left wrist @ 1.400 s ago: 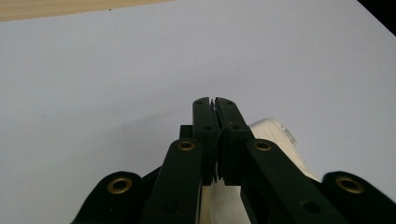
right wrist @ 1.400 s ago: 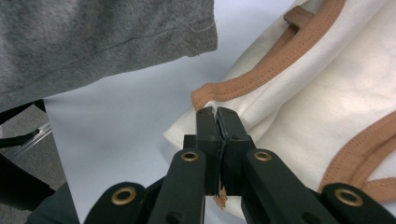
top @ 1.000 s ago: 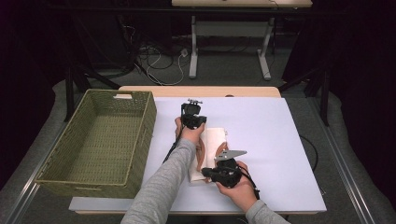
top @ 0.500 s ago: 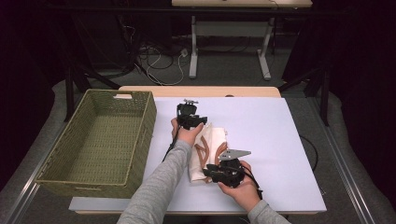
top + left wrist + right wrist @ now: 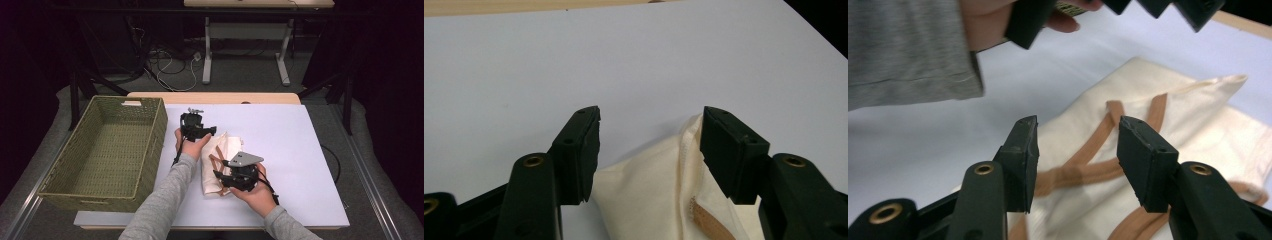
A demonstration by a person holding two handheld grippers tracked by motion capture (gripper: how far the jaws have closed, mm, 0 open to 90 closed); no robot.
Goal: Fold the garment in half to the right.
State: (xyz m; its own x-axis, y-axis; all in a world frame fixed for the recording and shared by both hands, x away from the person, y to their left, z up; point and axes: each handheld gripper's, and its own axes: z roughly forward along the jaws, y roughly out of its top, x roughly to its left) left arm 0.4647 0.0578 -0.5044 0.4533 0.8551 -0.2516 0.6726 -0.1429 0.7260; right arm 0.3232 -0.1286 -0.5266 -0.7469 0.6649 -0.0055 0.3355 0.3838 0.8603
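Observation:
A folded cream cloth bag with tan straps lies on the white table. My left gripper is at the bag's far left corner. Its jaws have just been opening, and that corner lies slack between them, not pressed. My right gripper hovers over the bag's near end. Its jaws have also just been opening, and they stand apart above the crossed straps without touching them.
A green woven basket stands on the left of the table, close to the left forearm. A bare wooden strip runs along the table's far edge. White tabletop stretches to the right of the bag.
Both grippers were shut on the bag and have opened, letting it go. The raised fold has dropped flat. The left gripper has shifted a little to the left.

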